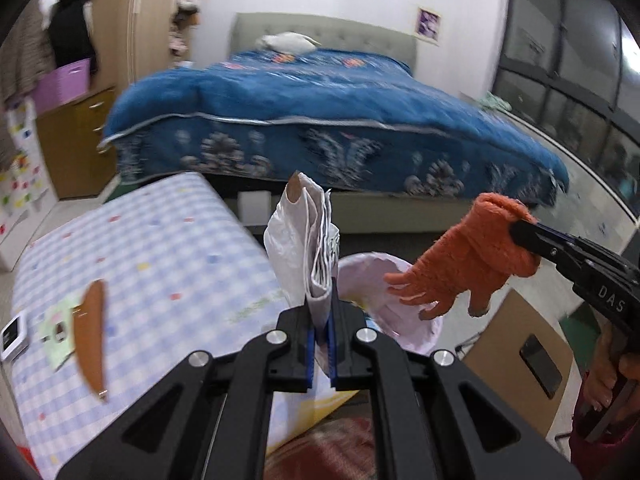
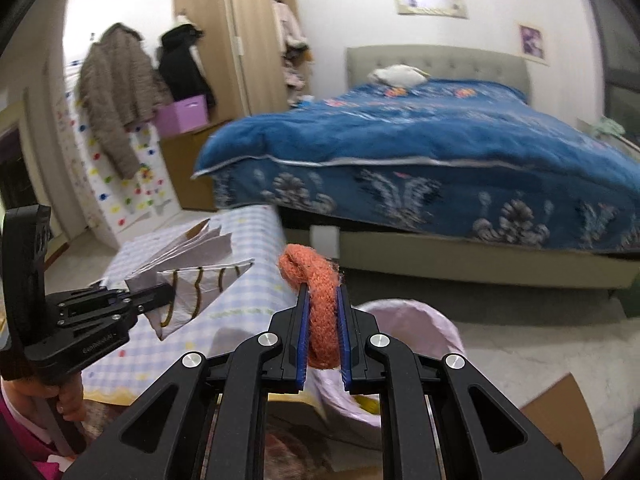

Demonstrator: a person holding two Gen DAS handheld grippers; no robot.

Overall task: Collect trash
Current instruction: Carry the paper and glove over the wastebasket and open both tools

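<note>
My left gripper is shut on a folded wad of white paper and plastic wrapping, which stands up from its jaws. In the right wrist view that same gripper holds the wad over the table's edge. An orange knitted glove is pinched in my right gripper, and its fingers dangle from the gripper above the bin. The bin, lined with a pale pink bag, stands just below and ahead of both grippers.
A table with a blue checked cloth is at the left, with a brown scrap, a green card and a small white device on it. A cardboard box sits right of the bin. A blue-covered bed fills the background.
</note>
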